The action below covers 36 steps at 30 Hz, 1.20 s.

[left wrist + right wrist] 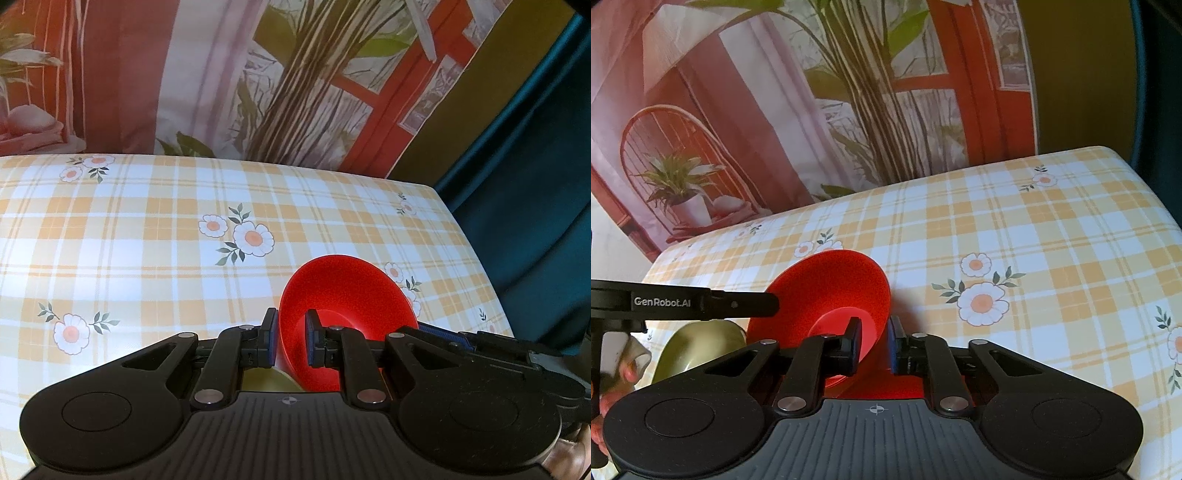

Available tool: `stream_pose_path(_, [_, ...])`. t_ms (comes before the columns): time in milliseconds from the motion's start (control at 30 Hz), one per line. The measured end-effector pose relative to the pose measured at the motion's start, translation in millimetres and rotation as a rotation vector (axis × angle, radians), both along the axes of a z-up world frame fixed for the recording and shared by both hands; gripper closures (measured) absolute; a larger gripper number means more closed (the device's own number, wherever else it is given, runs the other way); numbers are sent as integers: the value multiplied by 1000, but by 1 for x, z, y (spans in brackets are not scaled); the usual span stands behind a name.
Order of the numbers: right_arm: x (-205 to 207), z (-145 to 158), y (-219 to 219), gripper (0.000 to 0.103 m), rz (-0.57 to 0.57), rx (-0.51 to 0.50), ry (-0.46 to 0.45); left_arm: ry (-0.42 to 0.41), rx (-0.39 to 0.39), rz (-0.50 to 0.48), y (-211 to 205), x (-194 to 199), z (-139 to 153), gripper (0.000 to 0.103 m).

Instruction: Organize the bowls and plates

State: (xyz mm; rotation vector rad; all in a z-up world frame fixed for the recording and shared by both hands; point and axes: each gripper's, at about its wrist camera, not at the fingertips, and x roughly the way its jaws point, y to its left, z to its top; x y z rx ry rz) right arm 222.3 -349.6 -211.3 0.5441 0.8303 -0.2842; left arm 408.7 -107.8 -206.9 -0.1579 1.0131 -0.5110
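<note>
A red bowl (pixel 347 291) is tilted on its side just above the checked tablecloth (pixel 147 229), its hollow facing the left wrist camera. My left gripper (pixel 291 339) is shut on its near rim, one pad inside and one outside. One of the right gripper's fingers (pixel 447 336) reaches the bowl's right rim. In the right wrist view the red bowl (pixel 831 284) shows its base ring, and my right gripper (pixel 875 347) is shut on its rim. The left gripper's finger (pixel 753 304) comes in from the left. An olive-gold bowl (pixel 694 350) lies beside it, partly hidden, and also shows under the left gripper as the olive-gold bowl (pixel 266 380).
The tablecloth (pixel 1034 240) has orange checks and daisies. A printed backdrop (pixel 295 74) with plant stems and a red window hangs behind the table's far edge. A dark teal curtain (pixel 535 184) borders the right side. A person's hand (pixel 613 369) holds the left gripper.
</note>
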Motion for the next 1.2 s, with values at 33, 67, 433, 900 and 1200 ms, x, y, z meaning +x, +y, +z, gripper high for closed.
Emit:
stream_pose_path(33, [0,1,0,94,-4,-4,-3,-6,3,-2,0,-1,1,87])
stream_pose_path(67, [-1,2,0,94,-6,-9,-7,-11,5,-7,-1,-2,3,87])
stream_pose_path(433, [-14,33,0,96,-18,-33,-83,-63,-4,-9,-2,-16,35,87])
stream_pose_path(900, [-63,63,0,96,-57,-40,-138,-101,-27,-66,-14,-54,65,87])
stream_pose_path(1200, [-95,58,0,95,-82,-47,-109,-69,-21,-127,-24,-79,59,87])
